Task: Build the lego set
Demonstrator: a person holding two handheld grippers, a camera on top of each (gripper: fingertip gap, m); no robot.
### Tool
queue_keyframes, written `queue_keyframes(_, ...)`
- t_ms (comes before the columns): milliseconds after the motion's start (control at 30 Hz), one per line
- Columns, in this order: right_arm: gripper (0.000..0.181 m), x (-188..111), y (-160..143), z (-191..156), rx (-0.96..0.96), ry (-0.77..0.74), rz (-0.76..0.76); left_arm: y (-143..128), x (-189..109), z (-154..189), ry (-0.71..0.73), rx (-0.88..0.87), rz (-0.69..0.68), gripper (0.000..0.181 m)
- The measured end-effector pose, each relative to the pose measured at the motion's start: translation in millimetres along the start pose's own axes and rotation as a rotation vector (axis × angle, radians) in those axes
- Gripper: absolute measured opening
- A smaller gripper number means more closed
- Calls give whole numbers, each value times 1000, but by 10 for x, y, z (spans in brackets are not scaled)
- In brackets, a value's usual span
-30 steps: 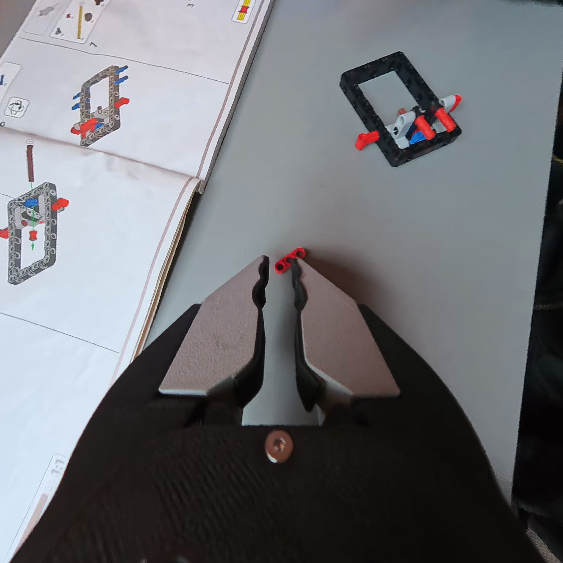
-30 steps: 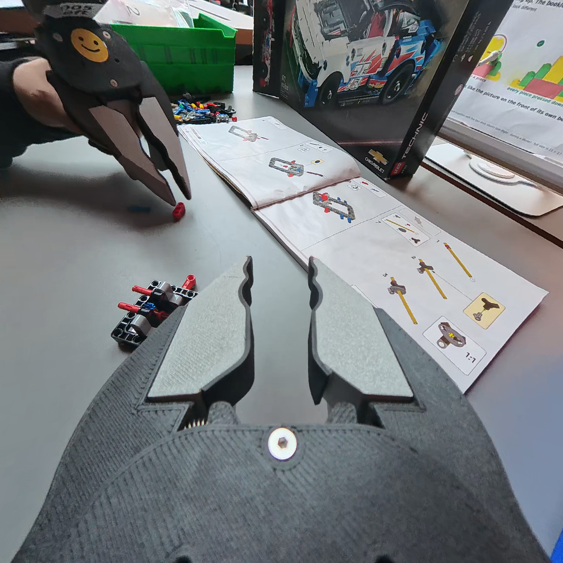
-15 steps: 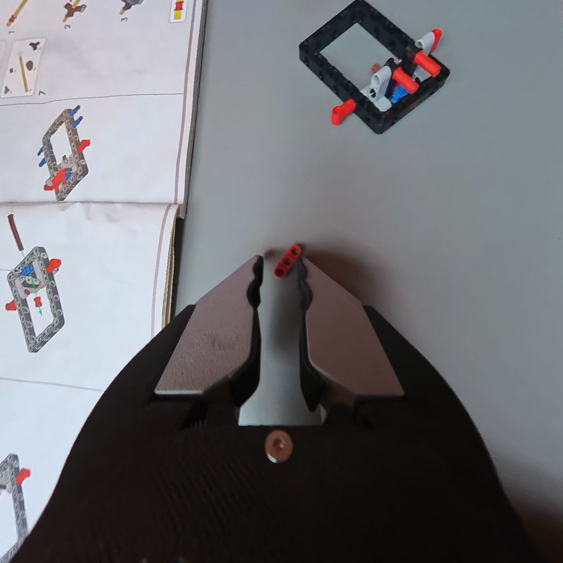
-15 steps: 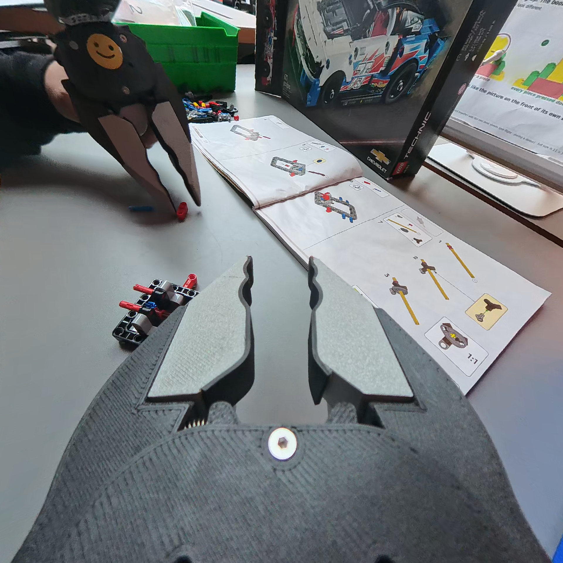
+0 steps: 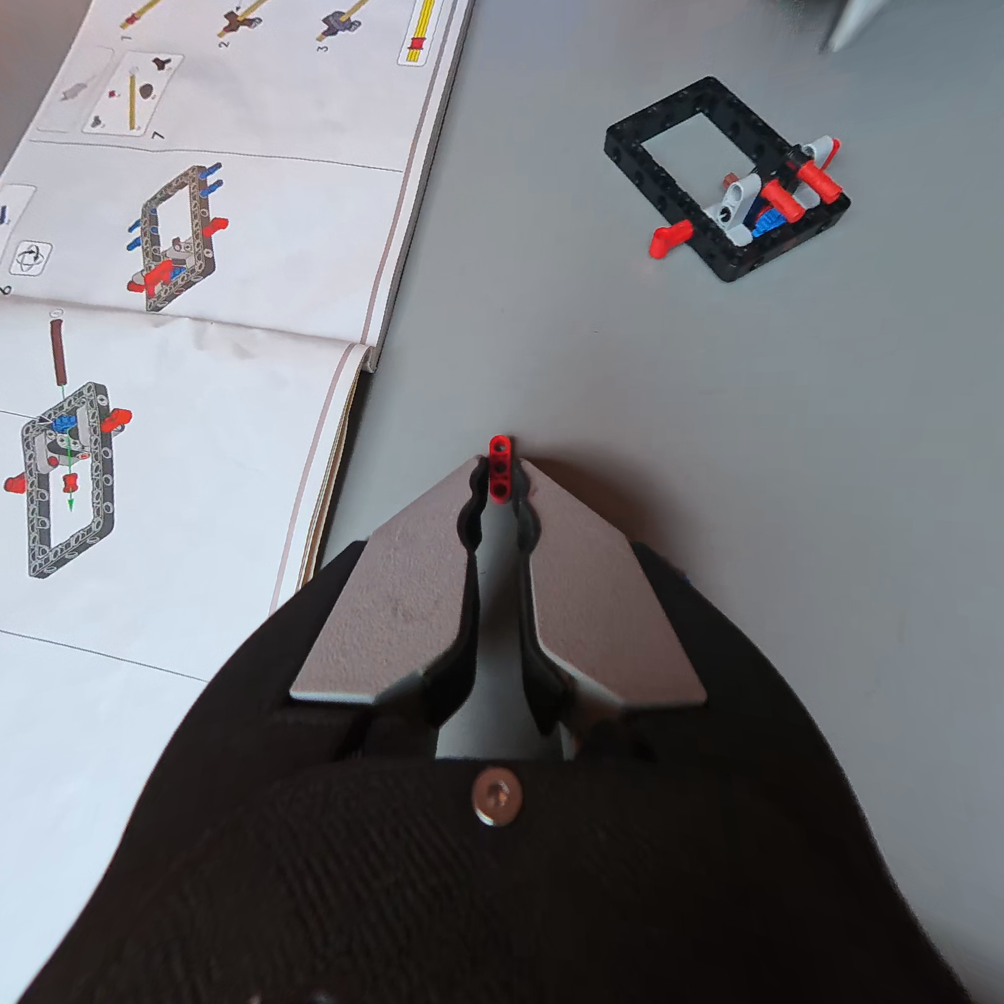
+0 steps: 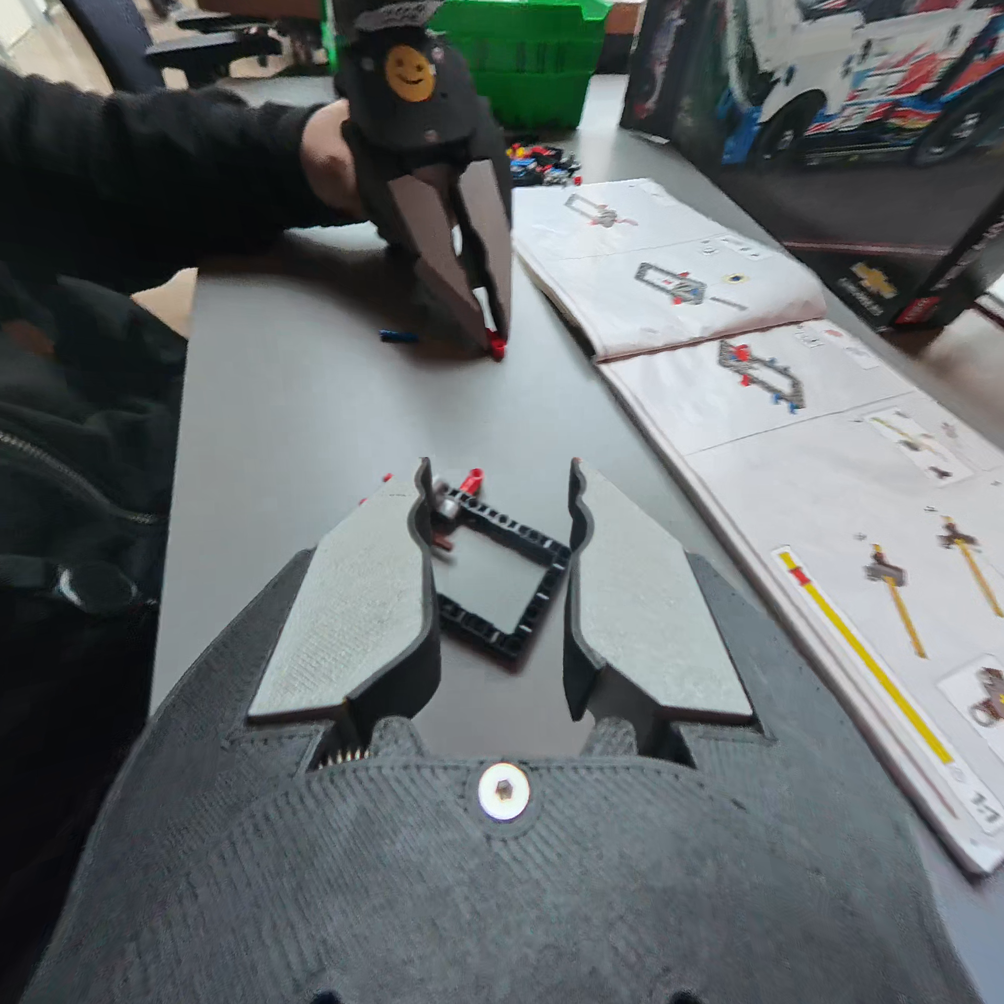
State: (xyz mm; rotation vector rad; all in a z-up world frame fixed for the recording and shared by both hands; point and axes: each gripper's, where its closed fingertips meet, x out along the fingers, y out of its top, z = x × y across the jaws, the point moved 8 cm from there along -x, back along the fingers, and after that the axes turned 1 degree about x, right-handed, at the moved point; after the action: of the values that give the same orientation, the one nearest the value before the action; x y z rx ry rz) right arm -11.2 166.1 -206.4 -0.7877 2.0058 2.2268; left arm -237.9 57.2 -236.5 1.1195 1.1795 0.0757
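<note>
Left gripper (image 5: 500, 471) tipped steeply down onto the grey table (image 5: 706, 434), jaws clamped on a small red beam (image 5: 500, 467) with three holes, held endwise between the tips with one end poking out past them. Seen from the right wrist view, tilted nose-down with tips at the table surface, gripped from behind by a hand (image 6: 326, 157) in a black sleeve (image 6: 163, 168); a little blue pin (image 6: 399, 336) lying just to its left.

Right gripper (image 6: 500, 500) held low and nearly level over the table, jaws wide apart — straddling the black frame assembly (image 6: 521, 587) without clear contact. Frame flat on the table, with red pins and grey connectors bunched at its far end, well apart from the red beam.

Open instruction booklet (image 6: 760, 434) spread along the right of the table — set box (image 6: 815, 108) standing behind it, green bin (image 6: 532, 70) and a scatter of loose parts (image 6: 543, 163) at the far end.
</note>
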Motion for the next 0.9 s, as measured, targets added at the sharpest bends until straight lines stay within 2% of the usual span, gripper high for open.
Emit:
queue_keyframes(100,67,78,-62,-180,9,31,-80,-1,1,-8,-11,-10,1,6)
queue_keyframes(300,81,253,-134,-323,-4,-148,-271,-1,1,-12,-17,-17,1,6)
queue_keyframes(400,79,233,-209,-253,-46,-218,-330,-2,1,-11,-14,-14,1,6)
queue_keyframes(633,76,-59,-331,42,-5,-261,-325,-6,-3,-9,20,-23,2,10)
queue_keyframes(700,73,-105,-313,49,-19,-257,-300,-7,-3,10,9,-15,1,6)
queue_keyframes(900,70,-143,-139,92,0,-220,-126,-7,-11,-4,62,-12,3,16)
